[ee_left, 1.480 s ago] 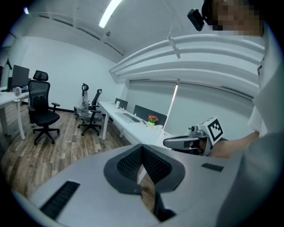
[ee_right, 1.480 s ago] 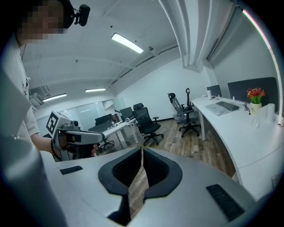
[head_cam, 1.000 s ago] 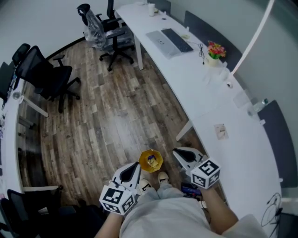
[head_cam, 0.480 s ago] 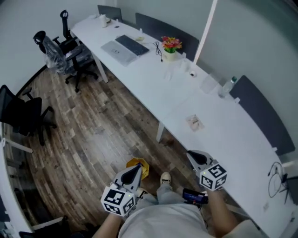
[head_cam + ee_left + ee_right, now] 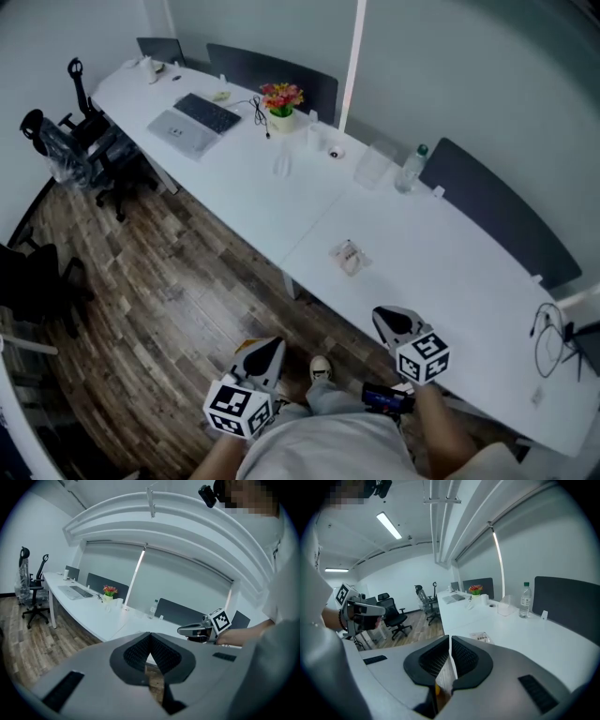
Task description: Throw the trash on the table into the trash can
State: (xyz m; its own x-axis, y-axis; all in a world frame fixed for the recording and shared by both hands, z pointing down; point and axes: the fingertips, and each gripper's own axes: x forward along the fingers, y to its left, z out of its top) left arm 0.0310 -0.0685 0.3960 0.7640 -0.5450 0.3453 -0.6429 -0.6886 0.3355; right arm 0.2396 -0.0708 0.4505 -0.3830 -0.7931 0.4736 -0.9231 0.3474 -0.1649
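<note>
White curved table [image 5: 450, 272] bears one flat, printed wrapper [image 5: 348, 255].

Trash [image 5: 347, 255]: one small, pale, crumpled wrapper with dark print, lying flat on the white table [image 5: 450, 272], somewhat nearer its floor-side edge, touching nothing else

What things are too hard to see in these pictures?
- Trash can: not made out in any view.
- Wrapper: head view, print too small to read.
- Bottle: head view, label too small to read.
- Chair: head view, cut off by the left edge.
</note>
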